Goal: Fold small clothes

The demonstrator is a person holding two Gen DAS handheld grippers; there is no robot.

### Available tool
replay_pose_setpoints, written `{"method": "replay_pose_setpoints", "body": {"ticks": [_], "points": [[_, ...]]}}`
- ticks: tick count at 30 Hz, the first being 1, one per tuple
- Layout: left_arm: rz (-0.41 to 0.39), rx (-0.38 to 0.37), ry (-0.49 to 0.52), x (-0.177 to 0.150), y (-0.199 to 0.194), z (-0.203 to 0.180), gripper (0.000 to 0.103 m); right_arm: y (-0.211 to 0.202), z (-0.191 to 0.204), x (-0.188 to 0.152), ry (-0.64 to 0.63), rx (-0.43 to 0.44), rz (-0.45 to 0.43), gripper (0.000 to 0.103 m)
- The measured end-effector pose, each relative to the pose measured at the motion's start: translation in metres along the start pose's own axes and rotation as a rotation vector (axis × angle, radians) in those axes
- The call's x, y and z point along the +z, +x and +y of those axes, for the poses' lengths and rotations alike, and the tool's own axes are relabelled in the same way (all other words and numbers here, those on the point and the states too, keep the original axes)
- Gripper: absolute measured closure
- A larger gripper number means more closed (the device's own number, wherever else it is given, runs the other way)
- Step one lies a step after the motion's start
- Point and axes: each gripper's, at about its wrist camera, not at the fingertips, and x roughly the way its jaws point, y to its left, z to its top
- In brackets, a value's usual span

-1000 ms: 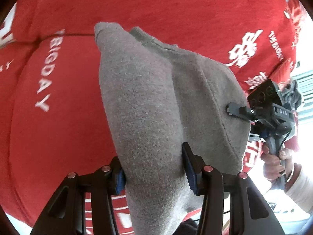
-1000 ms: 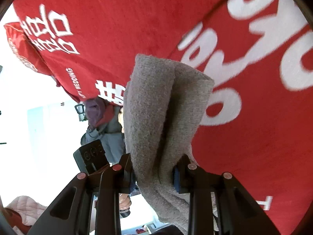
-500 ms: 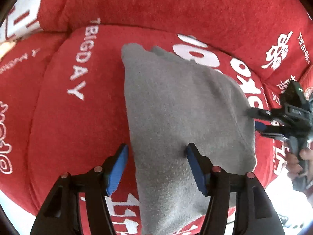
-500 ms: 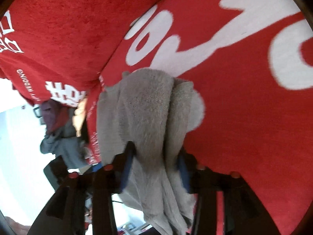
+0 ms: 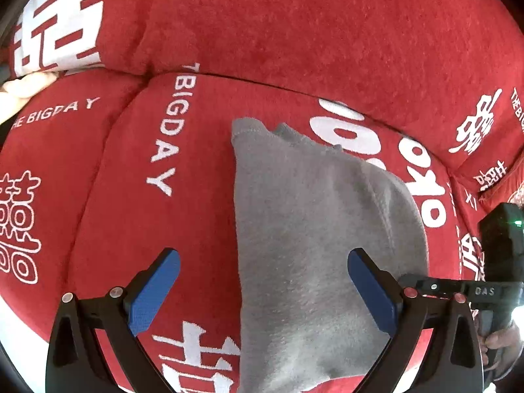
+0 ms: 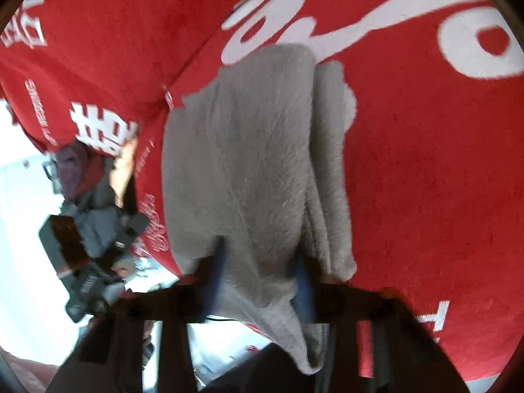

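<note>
Lying flat now on the red sofa seat (image 5: 124, 216), the grey garment (image 5: 314, 245) has come down from where both tools held it up in the air a second ago. The left gripper (image 5: 263, 290) has let go: its blue fingers (image 5: 154, 291) were clamped on the cloth then and now stand spread wide, one on bare red fabric at about eight o'clock of the garment, the other over its near part at four o'clock, neither touching it as far as I can see. The right gripper (image 6: 258, 281) is blurred in its own view, but its fingers look pressed in on a bunched fold at the garment's near end, so I judge it holds on while the left is free.

That suggests a fold has just been laid and the left hand is free to take a new edge or smooth the cloth; the piece is a narrow, doubled strip running from six o'clock towards twelve, with a corner sticking out at its far end.

Around it: the sofa backrest (image 5: 294, 26) rises just beyond the far end at twelve o'clock, printed with white characters, and the seam between seat cushions runs at ten o'clock. Nothing lies on the garment. The backrest leaves little room to pull the strip away from us, and the soft plush may drag at the fleece.
</note>
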Motion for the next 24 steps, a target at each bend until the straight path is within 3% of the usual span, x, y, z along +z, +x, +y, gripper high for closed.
{"method": "replay_pose_setpoints", "body": {"ticks": [4, 7, 13, 19, 24], "points": [[-0.018, 0.085, 0.017, -0.004, -0.006, 0.000, 0.001, -0.009, 0.020, -0.005, -0.153, -0.185, -0.025, 0.092], [0.009, 0.148, 0.043, -0.009, -0.001, -0.005, 0.001, 0.006, 0.004, -0.006, -0.165, -0.268, 0.011, 0.092], [0.069, 0.156, 0.103, -0.021, 0.010, -0.022, 0.001, 0.004, -0.019, -0.009, -0.062, -0.178, -0.011, 0.092], [0.130, 0.156, 0.099, -0.030, 0.013, -0.032, 0.001, -0.006, -0.021, -0.021, -0.026, -0.200, -0.022, 0.089], [0.113, 0.149, 0.093, -0.035, 0.003, -0.035, 0.001, -0.019, -0.022, -0.035, 0.032, -0.228, -0.034, 0.084]]}}
